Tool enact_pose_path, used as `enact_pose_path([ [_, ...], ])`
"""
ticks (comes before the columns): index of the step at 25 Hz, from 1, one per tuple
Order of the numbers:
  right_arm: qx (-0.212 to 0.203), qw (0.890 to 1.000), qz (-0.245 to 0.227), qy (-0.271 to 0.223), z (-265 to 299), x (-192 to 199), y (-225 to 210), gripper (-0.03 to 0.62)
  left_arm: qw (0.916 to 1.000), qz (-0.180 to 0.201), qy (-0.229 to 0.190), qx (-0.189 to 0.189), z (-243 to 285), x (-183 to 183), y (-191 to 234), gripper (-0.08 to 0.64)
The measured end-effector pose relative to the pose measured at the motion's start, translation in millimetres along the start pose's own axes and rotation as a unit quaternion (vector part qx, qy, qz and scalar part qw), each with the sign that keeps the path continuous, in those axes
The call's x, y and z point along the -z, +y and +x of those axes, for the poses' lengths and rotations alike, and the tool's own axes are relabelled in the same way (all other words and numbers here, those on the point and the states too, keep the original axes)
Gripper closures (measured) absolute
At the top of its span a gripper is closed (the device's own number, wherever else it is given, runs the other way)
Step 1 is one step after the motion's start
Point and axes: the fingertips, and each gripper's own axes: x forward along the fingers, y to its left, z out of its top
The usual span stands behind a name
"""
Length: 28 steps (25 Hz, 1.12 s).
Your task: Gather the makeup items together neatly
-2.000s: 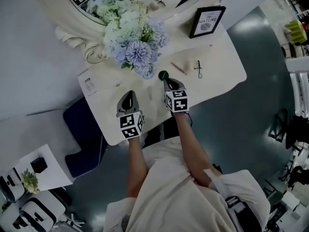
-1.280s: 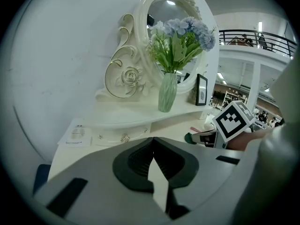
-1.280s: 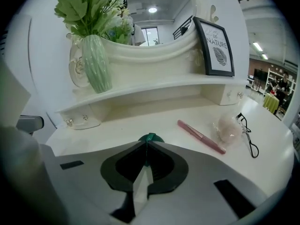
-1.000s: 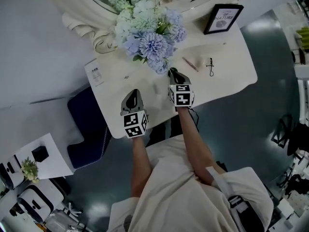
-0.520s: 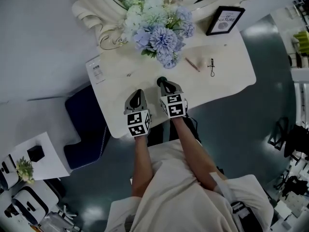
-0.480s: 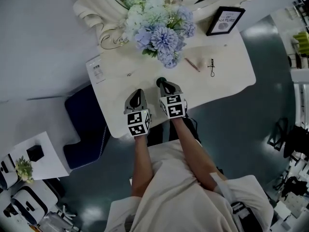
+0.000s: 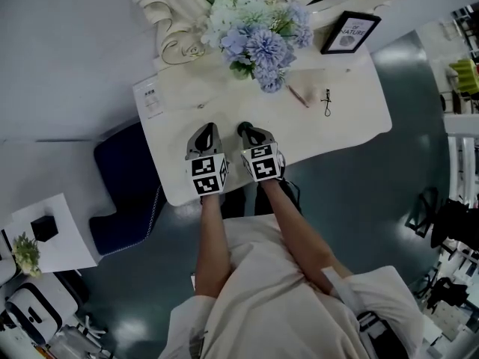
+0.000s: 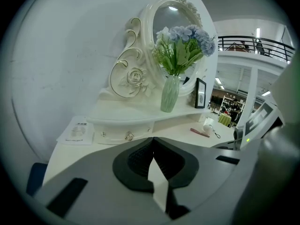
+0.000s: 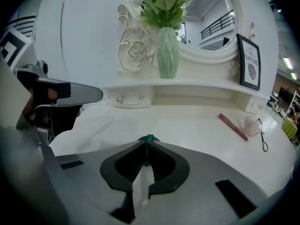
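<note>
A small dark green round item (image 7: 244, 129) is pinched at the tip of my right gripper (image 7: 246, 132), just above the white dressing table (image 7: 344, 126). In the right gripper view only its green edge (image 9: 148, 138) shows past the closed jaws of that gripper (image 9: 144, 146). My left gripper (image 7: 207, 129) rests close beside it on the left, shut and empty, as the left gripper view (image 8: 151, 153) confirms. A pink stick (image 7: 299, 96) and a black eyelash curler (image 7: 327, 102) lie farther right; the pink stick (image 9: 233, 126) also shows in the right gripper view.
A green vase of blue and white flowers (image 7: 262, 36) stands on the raised shelf in front of an ornate white mirror (image 8: 140, 46). A black picture frame (image 7: 350, 32) leans at the back right. A white leaflet (image 7: 147, 97) lies at the left end. A dark blue stool (image 7: 123, 185) sits below.
My right gripper has carried the green item leftward, away from the flowers, and now sits right beside the left gripper. The left gripper has stayed put.
</note>
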Motion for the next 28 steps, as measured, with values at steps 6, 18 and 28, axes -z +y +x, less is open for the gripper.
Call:
enact_pose_path([
  [6, -0.008, 1.0, -0.003, -0.018, -14, -2, -9, 0.482, 0.9997, 0.0, 0.014, 0.018, 0, 15, -14, 0.545],
  [18, 0.04, 0.997, 0.056, -0.039, -50, 17, -80, 0.483, 0.9984, 0.025, 0.016, 0.048, 7, 9, -55, 0.545],
  [28, 0.054, 0.996, 0.064, -0.034, -62, 17, -161, 0.483, 0.9997, 0.012, 0.011, 0.016, 17, -3, -74, 0.545],
])
